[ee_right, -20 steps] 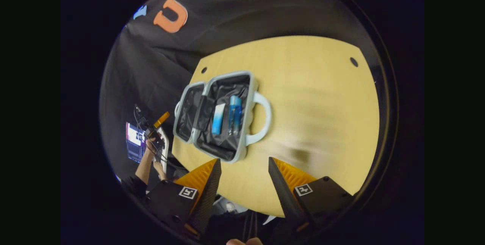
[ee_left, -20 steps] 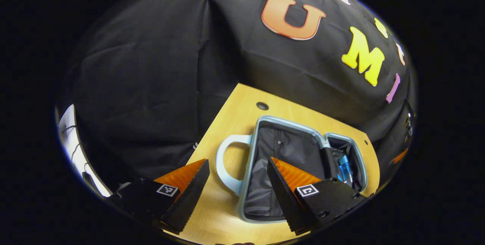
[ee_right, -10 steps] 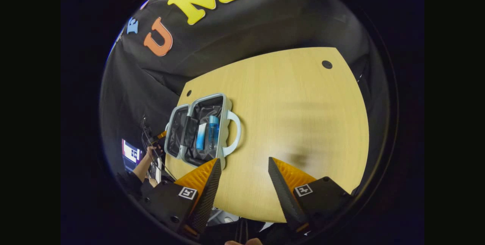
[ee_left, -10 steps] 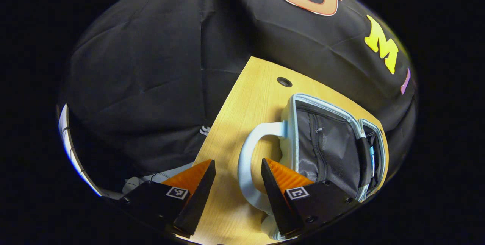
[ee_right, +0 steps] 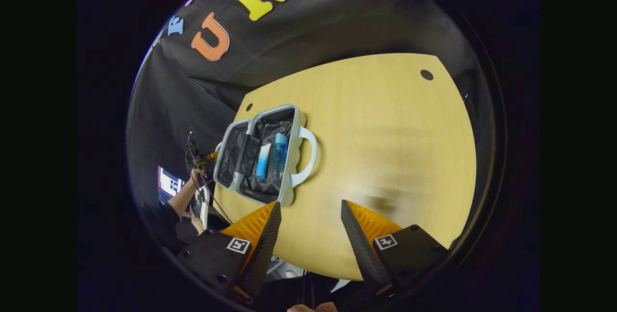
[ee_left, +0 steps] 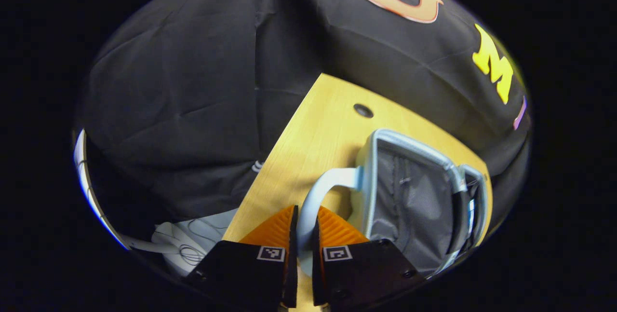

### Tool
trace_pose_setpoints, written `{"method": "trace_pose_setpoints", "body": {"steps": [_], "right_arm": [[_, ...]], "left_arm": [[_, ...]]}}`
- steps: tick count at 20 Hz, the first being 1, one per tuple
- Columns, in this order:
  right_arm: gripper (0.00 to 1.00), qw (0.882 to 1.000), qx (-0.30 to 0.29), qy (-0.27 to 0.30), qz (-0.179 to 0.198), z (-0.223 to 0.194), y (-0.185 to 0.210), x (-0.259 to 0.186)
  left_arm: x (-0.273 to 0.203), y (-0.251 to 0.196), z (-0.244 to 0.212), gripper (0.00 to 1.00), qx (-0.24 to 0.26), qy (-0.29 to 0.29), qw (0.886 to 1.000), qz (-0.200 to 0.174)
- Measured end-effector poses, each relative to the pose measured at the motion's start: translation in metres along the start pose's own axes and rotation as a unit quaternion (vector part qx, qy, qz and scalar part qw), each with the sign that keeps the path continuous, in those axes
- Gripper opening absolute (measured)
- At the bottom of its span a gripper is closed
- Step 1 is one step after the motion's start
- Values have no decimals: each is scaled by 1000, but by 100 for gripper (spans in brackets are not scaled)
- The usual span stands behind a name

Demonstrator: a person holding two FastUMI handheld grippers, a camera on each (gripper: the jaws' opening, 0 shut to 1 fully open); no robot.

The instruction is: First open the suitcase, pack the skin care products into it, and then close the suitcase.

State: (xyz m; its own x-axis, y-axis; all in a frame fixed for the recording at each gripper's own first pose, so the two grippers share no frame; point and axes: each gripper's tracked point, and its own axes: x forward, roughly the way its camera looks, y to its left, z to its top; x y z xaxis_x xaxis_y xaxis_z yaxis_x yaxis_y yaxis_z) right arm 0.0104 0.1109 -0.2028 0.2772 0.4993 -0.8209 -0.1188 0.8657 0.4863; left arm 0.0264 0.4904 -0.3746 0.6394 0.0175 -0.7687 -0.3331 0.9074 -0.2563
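Both fingers of the left gripper [ee_left: 302,235] pinch the suitcase handle [ee_left: 318,191]. The right gripper [ee_right: 308,227] hangs wide apart over the table [ee_right: 385,124], holding nothing. The suitcase [ee_right: 260,155] lies open near the table's left edge, with two blue bottles [ee_right: 271,160] inside.

**A cloth-walled recording booth**

Black cloth [ee_right: 337,27] hangs as a wall behind a pale wooden table [ee_right: 385,124] with cable holes — a staged setup. At one side, a lit screen [ee_right: 168,184] and loose cables [ee_left: 185,249].
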Motion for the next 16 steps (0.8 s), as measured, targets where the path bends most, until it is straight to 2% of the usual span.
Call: {"method": "trace_pose_setpoints", "body": {"steps": [5,7,8,9,11,13,16], "right_arm": [[76,999,33,-16,28,5,-5,-3],[76,996,48,-41,64,15,7,-10],[77,994,52,-51,85,18,14,-13],[77,992,54,-56,96,20,18,-15],[77,991,44,-71,103,21,15,-20],[77,992,28,-85,87,18,2,-26],[77,996,2,-90,28,2,-40,-24]], "left_arm": [[-59,-25,43,12,14,-49,999,-5],[-84,-57,66,12,0,-84,996,-27],[-99,-74,77,6,-7,-99,994,-35],[-113,-87,85,11,-3,-109,993,-33],[-139,-120,94,11,21,-126,991,-39],[-161,-157,97,10,42,-135,989,-35],[-190,-221,103,10,36,-158,986,-39]]}}
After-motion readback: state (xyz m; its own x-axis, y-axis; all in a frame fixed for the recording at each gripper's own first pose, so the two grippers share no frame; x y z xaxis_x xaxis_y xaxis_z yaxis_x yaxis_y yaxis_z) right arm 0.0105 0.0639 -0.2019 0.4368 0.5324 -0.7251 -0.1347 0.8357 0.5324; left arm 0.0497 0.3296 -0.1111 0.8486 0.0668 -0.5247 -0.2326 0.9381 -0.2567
